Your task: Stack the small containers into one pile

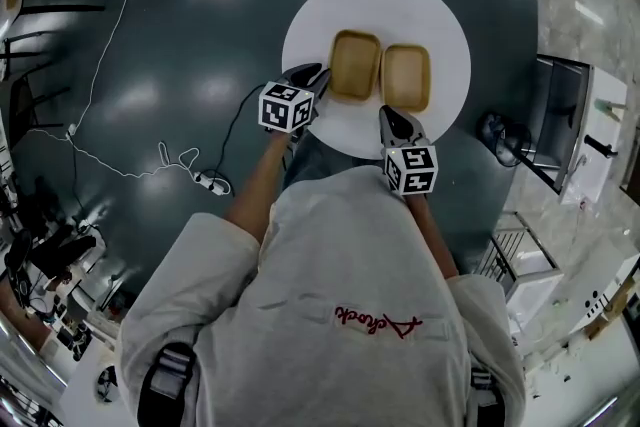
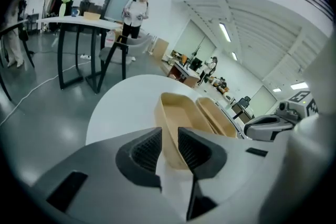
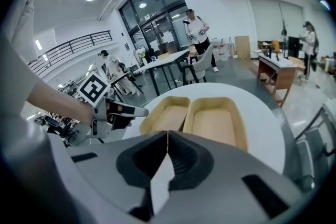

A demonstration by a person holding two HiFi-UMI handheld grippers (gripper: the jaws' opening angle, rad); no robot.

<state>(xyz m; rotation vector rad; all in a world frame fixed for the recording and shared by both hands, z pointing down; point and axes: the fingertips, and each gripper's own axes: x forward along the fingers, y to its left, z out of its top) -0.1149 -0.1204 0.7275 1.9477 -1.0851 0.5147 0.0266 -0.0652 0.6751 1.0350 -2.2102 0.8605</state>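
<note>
Tan is the colour of both small things here. The left tan oblong container (image 1: 355,65) and the right tan oblong container (image 1: 406,75) sit just beside each other on the round white worktop (image 1: 380,0). Neither one is inside the other, so the pile is not started yet. All the stacking is left to do.

The left gripper (image 2: 169,134) is at the near edge of the left container. Its black fingers (image 2: 146,150) are a little apart, and the container's edge shows in the gap. It is hard to see, but I think they are around the edge and not squeezing it. The right gripper (image 3: 167,136) is near the right container. Its fingers are pressed together with nothing in them.

Next, I think one container must be lifted and set into the other.
</note>
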